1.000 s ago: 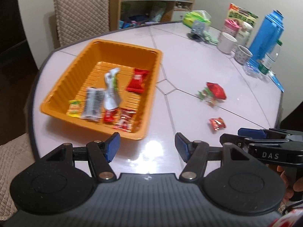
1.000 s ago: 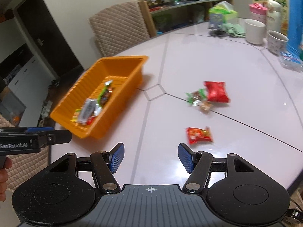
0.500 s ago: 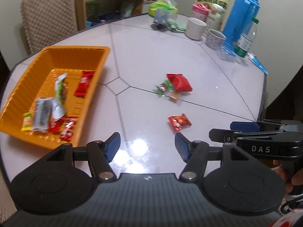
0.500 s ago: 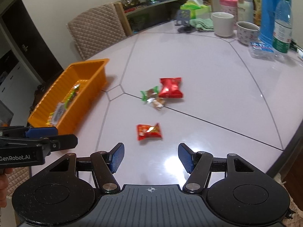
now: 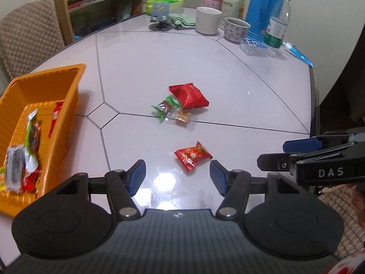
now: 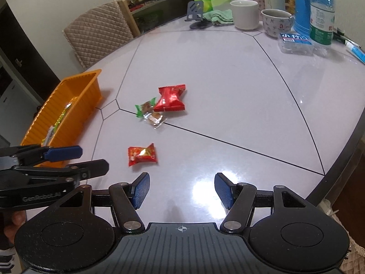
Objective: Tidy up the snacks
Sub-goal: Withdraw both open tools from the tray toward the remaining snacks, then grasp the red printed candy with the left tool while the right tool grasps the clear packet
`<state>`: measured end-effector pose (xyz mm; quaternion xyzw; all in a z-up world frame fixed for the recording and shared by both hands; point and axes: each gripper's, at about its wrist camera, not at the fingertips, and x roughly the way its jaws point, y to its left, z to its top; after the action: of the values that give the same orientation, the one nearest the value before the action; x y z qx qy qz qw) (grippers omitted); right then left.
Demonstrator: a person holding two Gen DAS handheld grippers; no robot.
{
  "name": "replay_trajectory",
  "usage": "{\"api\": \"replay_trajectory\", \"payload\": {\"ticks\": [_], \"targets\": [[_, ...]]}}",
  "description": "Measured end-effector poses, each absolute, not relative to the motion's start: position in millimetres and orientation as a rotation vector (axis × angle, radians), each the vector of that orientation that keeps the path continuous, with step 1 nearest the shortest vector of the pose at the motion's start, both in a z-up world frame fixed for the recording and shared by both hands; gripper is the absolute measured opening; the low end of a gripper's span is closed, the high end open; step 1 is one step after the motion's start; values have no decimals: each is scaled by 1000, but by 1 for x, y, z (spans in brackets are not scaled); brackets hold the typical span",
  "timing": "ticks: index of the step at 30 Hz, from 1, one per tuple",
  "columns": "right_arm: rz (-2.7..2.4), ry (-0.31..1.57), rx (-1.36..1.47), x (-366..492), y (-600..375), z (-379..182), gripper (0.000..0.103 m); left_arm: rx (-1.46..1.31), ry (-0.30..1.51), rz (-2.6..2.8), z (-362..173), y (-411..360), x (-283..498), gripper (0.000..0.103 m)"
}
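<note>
Left hand-held gripper (image 5: 177, 177) now swung from orange tray (image 5: 48, 77) toward small red packet (image 5: 193, 155).

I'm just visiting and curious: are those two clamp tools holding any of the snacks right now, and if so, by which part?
Nothing is held. The left gripper and right gripper are both open and empty; the small red snack packet lies free on the table.
</note>
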<state>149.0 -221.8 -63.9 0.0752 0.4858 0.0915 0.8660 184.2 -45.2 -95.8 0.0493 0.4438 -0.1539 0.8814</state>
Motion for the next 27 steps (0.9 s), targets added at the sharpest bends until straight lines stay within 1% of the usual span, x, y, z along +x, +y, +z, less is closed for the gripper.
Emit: {"api": "replay_trajectory", "payload": {"ticks": [4, 8, 16, 18, 24, 27], "targets": [[179, 1026, 171, 153, -230, -67, 63, 149, 935, -337, -107, -54, 196, 59], [164, 1034, 179, 157, -237, -69, 63, 183, 948, -358, -117, -61, 207, 51], [141, 1047, 195, 163, -247, -73, 63, 237, 972, -405, -134, -72, 222, 51], [136, 1049, 199, 164, -248, -74, 63, 244, 973, -419, -137, -74, 224, 46], [128, 1056, 203, 167, -250, -76, 63, 267, 981, -452, -142, -80, 229, 44], [130, 1055, 200, 169, -249, -76, 63, 267, 996, -458, -145, -81, 231, 38]]}}
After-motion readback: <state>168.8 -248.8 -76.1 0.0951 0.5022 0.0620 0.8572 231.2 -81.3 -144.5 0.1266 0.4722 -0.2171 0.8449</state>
